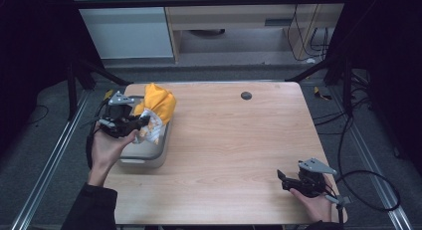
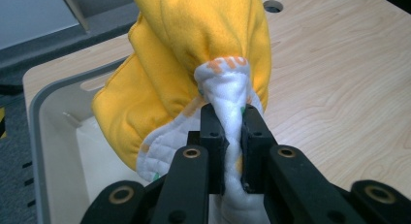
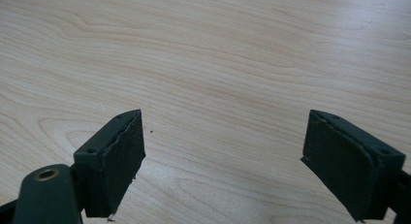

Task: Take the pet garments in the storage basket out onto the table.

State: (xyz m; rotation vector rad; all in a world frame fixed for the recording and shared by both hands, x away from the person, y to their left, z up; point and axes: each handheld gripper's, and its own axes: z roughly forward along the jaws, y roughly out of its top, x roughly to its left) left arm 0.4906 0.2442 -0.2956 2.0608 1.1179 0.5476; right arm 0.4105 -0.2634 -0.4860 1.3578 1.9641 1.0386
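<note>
Left hand-held gripper [image 2: 228, 136]: pinching yellow cloth [image 1: 158, 106] above grey bin [image 1: 149, 153], worktop's nine o'clock. Right hand-held gripper [image 3: 223, 161]: spread, idle. Next, probably: lift cloth clear.

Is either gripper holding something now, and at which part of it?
The left gripper pinches the yellow cloth by its bunched white quilted edge. The right gripper holds nothing.
</note>
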